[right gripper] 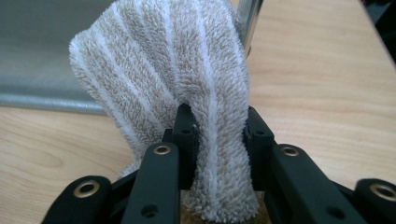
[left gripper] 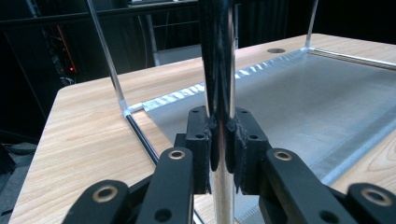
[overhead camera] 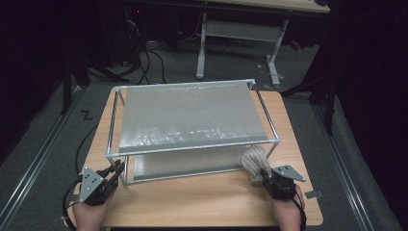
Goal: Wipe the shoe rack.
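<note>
high view: rack on surface; left tool at front-left post, right tool at cloth, front-right corner.
left gripper view: left tool pinches post; stiff, slick metal, grip firmly.
right gripper view: right tool pinches cloth; soft, light, floppy, hold by bunched fold.

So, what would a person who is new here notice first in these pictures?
First the two-level metal rack, standing in the middle of the wooden table. Next, the striped terry cloth bunched between the jaws of the right gripper, beside the rack's near right corner. The left gripper is clamped on the shiny upright post at the near left corner.
</note>
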A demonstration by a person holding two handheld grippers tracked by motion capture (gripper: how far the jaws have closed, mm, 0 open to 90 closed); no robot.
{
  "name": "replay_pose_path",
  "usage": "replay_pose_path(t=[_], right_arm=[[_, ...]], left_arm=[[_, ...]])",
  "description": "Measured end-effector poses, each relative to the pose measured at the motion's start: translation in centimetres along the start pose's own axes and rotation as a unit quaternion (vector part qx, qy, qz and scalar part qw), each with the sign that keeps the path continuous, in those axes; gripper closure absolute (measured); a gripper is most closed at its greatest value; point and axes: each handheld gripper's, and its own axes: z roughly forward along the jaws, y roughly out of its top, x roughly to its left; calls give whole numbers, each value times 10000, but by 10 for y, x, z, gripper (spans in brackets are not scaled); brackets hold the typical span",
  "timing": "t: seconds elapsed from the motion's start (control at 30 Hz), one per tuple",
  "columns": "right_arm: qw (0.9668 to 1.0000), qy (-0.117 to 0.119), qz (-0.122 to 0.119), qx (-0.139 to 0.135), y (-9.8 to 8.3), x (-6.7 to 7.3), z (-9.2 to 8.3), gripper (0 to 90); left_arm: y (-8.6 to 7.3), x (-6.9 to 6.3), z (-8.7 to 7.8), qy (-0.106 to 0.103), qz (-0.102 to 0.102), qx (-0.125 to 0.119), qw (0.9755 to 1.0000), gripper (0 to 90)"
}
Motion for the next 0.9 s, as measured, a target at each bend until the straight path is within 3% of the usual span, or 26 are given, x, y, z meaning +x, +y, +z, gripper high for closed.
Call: replay_pose_path(t=[0.17, 0.4, 0.53, 0.63, 0.73, 0.9], right_arm=[[9997, 115, 68, 206, -5, -2, 8, 722], [9996, 182, 86, 190, -6, -3, 7, 724], [9997, 260, 22, 18, -7, -1, -5, 726], [9994, 238, -95, -219, -10, 4, -30, 727], [9994, 201, -148, -250, -15, 4, -40, 727], [9997, -10, -25, -234, -28, -8, -55, 727]], left_arm=[[0, 0, 0, -5, -1, -5, 10000, 786], [0, 0, 0, -3, -17, -13, 10000, 786], [0, 0, 1, -1, -40, -16, 10000, 786], [0, 0, 2, 10, -50, -17, 10000, 787], [0, 1, 2, 11, -40, -14, 10000, 786], [0, 1, 4, 32, -74, -19, 10000, 787]])
